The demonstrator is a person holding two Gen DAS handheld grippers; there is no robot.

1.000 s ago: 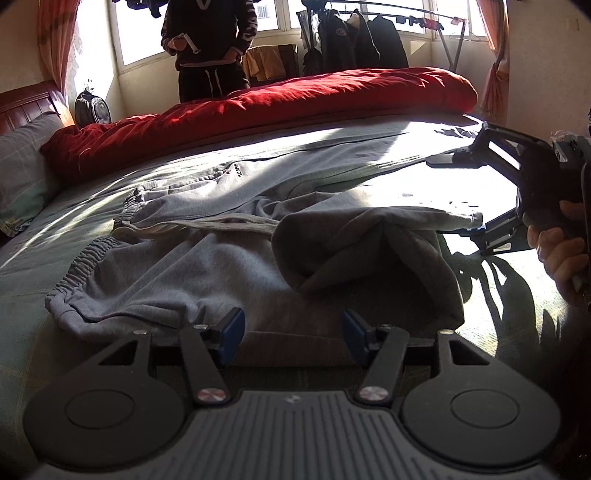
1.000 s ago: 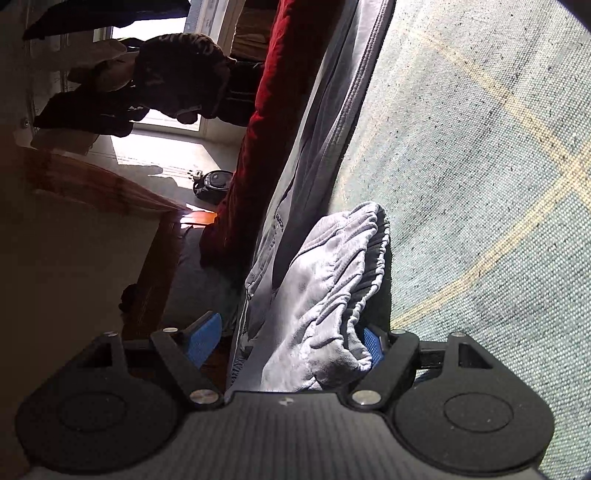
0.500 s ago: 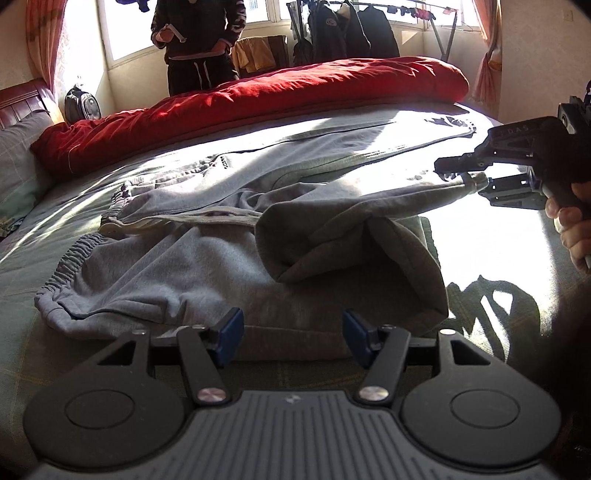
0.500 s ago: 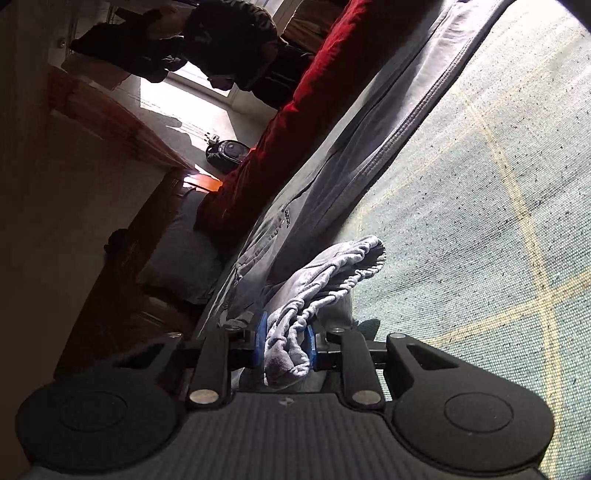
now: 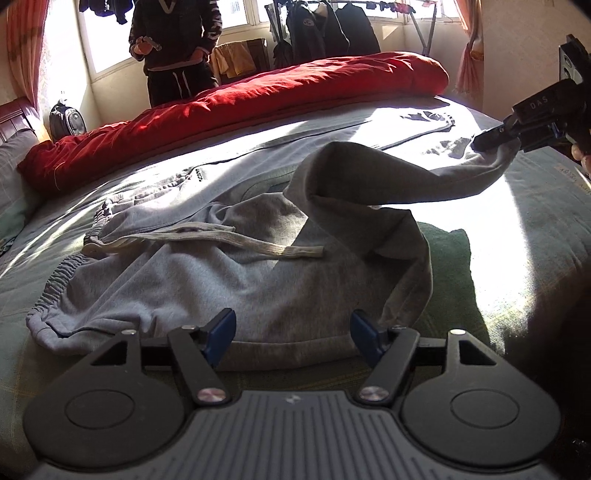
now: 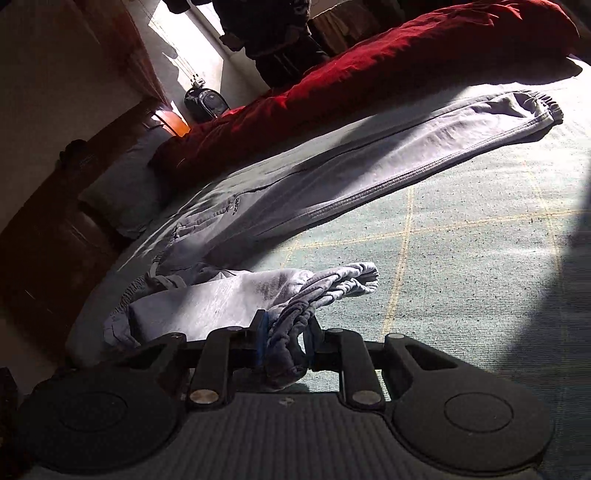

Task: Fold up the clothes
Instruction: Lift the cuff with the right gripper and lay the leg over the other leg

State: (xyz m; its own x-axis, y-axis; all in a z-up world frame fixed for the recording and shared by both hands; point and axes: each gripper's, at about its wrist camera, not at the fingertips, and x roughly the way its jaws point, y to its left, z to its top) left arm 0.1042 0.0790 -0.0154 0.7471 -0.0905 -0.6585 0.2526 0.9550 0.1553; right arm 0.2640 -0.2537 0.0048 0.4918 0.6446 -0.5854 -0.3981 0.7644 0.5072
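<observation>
Grey sweatpants lie spread on the bed, waistband toward the headboard. One leg runs flat and straight across the sheet, alongside the duvet. The other leg is lifted off the sheet and doubled back over the seat of the sweatpants, its cuff raised in the air.

A pale drawstring trails loose across the sweatpants, just below the lifted leg.

Around the sweatpants: a red duvet bunched in a long roll along the far side of them; a pillow beyond the waistband, against the headboard. Past the duvet a person in dark clothes stands by the window, a dark bag on the floor nearby, and dark garments hang on a rack. Nothing lies on the flat leg.

Right gripper: fingers drawn close, pinching the bunched cuff between the blue pads; the cloth hangs from it clear of the sheet.

Left gripper: fingers spread wide, nothing between them, low at the near edge of the sweatpants. Contact with the cloth can't be told.
</observation>
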